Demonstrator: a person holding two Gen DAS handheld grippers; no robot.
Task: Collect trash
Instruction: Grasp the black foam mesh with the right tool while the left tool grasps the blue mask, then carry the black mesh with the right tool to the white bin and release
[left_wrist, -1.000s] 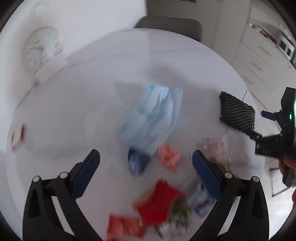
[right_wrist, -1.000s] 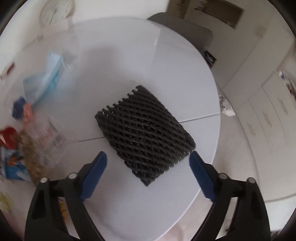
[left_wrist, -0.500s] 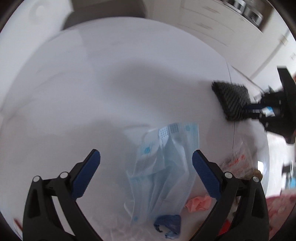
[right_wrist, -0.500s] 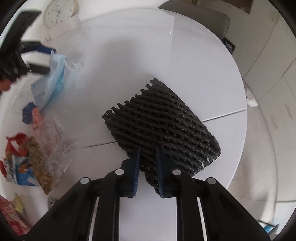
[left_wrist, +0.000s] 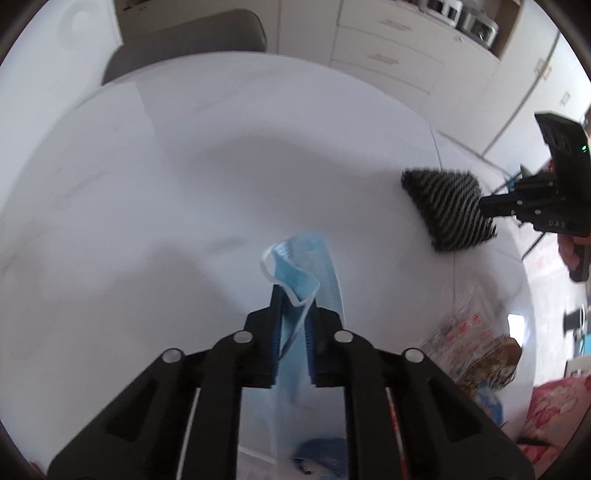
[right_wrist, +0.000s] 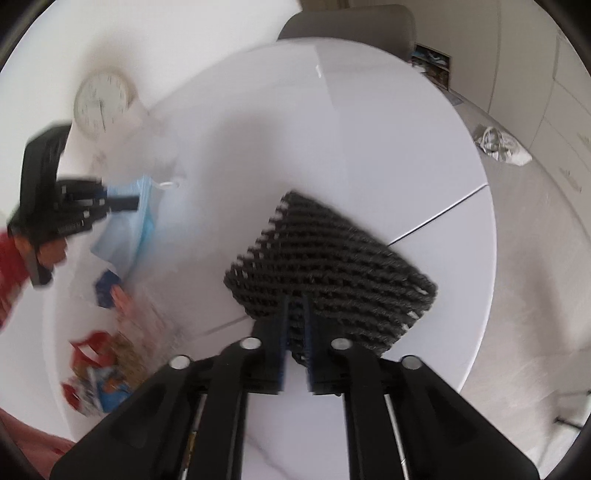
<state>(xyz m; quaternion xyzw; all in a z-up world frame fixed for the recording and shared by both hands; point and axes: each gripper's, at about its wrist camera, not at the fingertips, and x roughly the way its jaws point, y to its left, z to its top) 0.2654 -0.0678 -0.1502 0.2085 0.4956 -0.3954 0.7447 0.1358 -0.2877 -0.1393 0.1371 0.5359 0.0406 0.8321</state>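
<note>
1. The left gripper (left_wrist: 291, 325) is pinching a blue face mask (left_wrist: 306, 269), its blue pads pressed onto the crumpled fabric with the mask's top fold and a white ear loop standing up past the fingertips toward twelve o'clock.
2. The right gripper (right_wrist: 295, 332) is gripping the near corner of a black foam net sleeve (right_wrist: 332, 269); its jaws are easing slightly apart, yet the mesh is sitting squeezed between the pads.
3. Both pieces are hanging over the round white table (left_wrist: 184, 166), the net at about three o'clock from the mask in the left wrist view.
4. More trash is waiting: a heap of wrappers (right_wrist: 99, 373) is lying at eight o'clock in the right wrist view, with a small blue scrap (right_wrist: 107, 288) just beyond it.
5. To do this lift well, the person is probably needing to keep the left pinch firm, since thin fabric is likely to slide out if the hand swings fast.
6. The right grip is catching only a corner, so holding the squeeze and moving smoothly is seeming wise; the springy net could pop free.
7. No bin is showing in either view, so I cannot tell where the pieces are going.
</note>
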